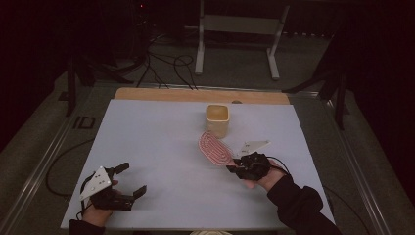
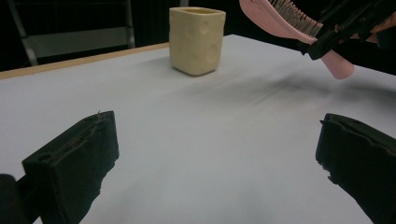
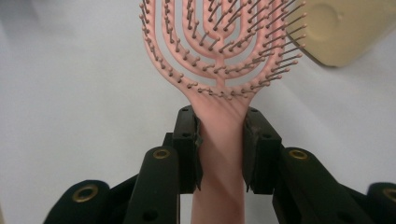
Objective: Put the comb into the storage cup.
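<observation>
Hairbrush is pink – pale salmon handle, looping pink ribs on the head, darker bristles with little round tips. The cup is creamy yellow with shallow round dimples. Table cover is plain pale grey-white, light wood strip along the far edge. Both grippers – left gripper, right gripper – are black, brass-coloured rivets on the right.

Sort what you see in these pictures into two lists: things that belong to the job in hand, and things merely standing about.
In the job:
- pink hairbrush, clamped by its handle
- right gripper holding it
- cream cup, just beyond the brush head

Standing about:
- left gripper, open over the table
- white metal stand behind the table
- floor cables
</observation>
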`<action>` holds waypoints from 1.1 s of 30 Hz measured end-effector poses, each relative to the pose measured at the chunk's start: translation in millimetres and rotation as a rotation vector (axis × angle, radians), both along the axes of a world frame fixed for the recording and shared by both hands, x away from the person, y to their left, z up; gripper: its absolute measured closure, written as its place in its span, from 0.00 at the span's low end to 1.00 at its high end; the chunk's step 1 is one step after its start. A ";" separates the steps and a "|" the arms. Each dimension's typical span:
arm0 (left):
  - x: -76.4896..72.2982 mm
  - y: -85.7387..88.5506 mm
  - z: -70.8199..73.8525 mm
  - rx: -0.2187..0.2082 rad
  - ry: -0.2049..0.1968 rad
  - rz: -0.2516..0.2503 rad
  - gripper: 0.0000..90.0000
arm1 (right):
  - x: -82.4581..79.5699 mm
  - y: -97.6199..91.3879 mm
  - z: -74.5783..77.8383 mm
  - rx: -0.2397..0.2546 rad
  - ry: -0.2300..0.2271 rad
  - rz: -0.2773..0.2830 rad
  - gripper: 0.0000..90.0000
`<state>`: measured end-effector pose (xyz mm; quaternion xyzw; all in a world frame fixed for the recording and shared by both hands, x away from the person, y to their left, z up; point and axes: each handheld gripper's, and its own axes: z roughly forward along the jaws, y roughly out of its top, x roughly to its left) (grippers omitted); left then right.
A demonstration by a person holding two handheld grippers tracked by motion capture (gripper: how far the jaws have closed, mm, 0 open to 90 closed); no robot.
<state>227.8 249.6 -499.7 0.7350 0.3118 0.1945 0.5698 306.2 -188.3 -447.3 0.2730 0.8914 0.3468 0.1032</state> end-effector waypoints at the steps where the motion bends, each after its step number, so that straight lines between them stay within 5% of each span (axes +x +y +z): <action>1: 0.1 -0.2 0.0 0.000 0.000 -0.001 0.00 | -0.7 -1.2 1.1 0.021 -0.018 -0.001 0.78; 14: 0.5 -0.2 -0.3 0.000 0.005 -0.001 0.00 | -6.6 -9.2 6.1 0.110 -0.111 -0.050 0.78; 19: 0.7 -0.5 -0.5 -0.001 0.007 -0.002 0.00 | -11.2 -18.2 8.1 0.184 -0.156 -0.072 0.78; 33: 1.8 -1.8 -0.2 -0.009 0.013 -0.003 0.00 | -24.1 -28.2 5.8 0.206 -0.220 -0.137 0.78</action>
